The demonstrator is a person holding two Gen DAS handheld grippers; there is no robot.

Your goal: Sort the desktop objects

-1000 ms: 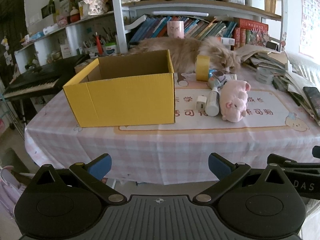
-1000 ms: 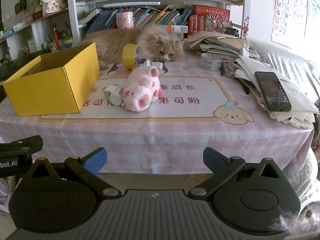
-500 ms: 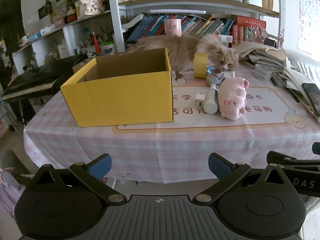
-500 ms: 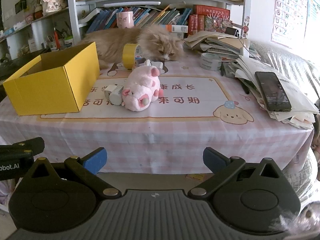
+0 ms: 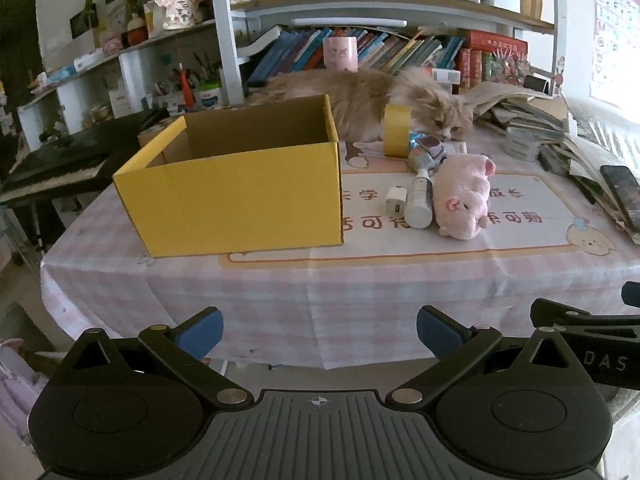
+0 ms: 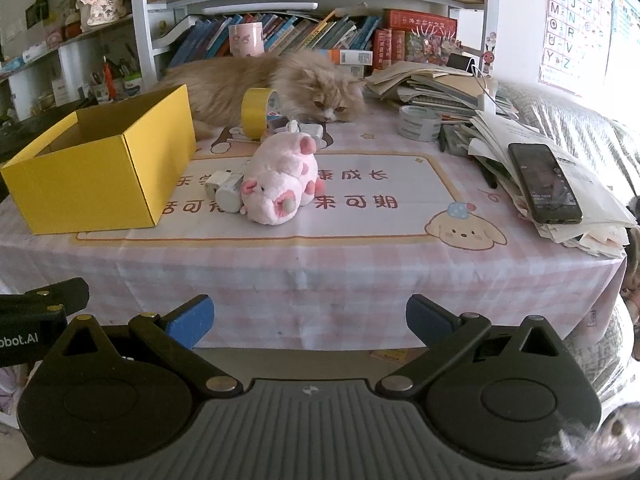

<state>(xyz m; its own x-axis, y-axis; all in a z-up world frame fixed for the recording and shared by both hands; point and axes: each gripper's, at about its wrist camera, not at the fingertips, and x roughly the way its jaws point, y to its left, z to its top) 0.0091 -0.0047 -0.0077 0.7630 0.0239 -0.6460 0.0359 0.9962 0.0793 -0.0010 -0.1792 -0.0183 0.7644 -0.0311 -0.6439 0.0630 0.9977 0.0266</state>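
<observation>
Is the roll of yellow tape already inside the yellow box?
No. The roll of yellow tape stands on edge on the tablecloth in front of the cat, apart from the yellow box.

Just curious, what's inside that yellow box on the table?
The yellow box shows only bare brown inner walls in both views. Its floor is hidden behind the near walls, so anything lying low cannot be seen.
</observation>
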